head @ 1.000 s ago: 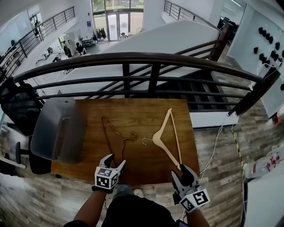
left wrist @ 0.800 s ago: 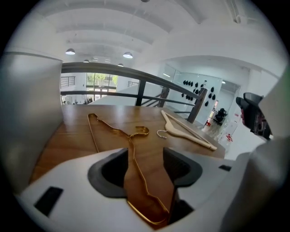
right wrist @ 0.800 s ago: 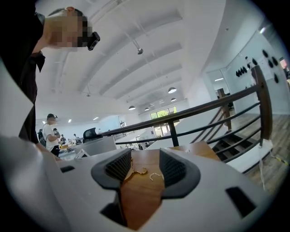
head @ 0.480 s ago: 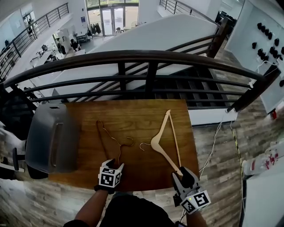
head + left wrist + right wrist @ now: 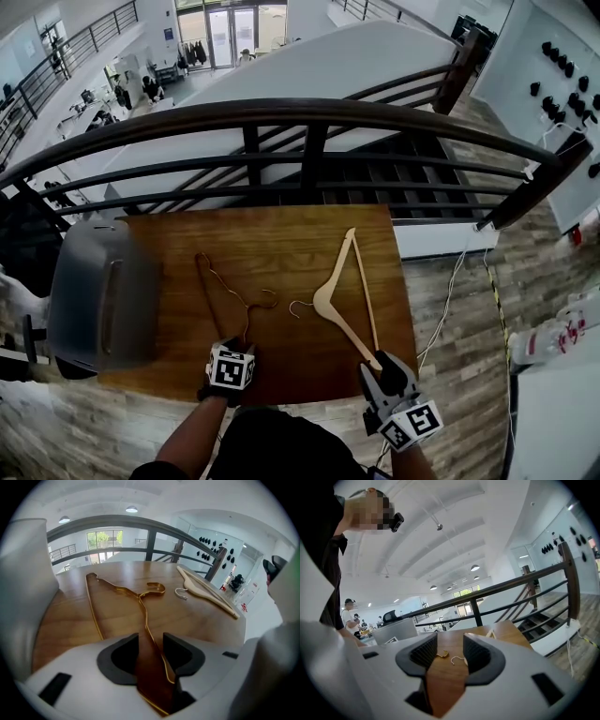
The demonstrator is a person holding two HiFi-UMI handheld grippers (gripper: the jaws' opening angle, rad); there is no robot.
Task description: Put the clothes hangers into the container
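A gold wire hanger [image 5: 230, 291] lies on the left half of the wooden table [image 5: 281, 234]. A pale wooden hanger [image 5: 339, 286] lies to its right. My left gripper [image 5: 236, 345] points down at the gold hanger's near corner. In the left gripper view the wire [image 5: 140, 597] runs between the jaws of the left gripper [image 5: 150, 644]; they have just been closing, but the pads stand apart from it. My right gripper [image 5: 382, 366] sits at the wooden hanger's near end. Its jaws have just been closing too, and in the right gripper view [image 5: 450, 651] only table shows between them.
A grey container [image 5: 98, 295] stands off the table's left edge. A dark railing [image 5: 300, 117] runs behind the far edge, with a drop beyond. A cable [image 5: 450, 291] trails on the floor to the right. People [image 5: 349, 616] stand in the background.
My left gripper has dropped onto the gold hanger's near corner and its jaws have narrowed. The right gripper has hardly shifted at the wooden hanger's end.
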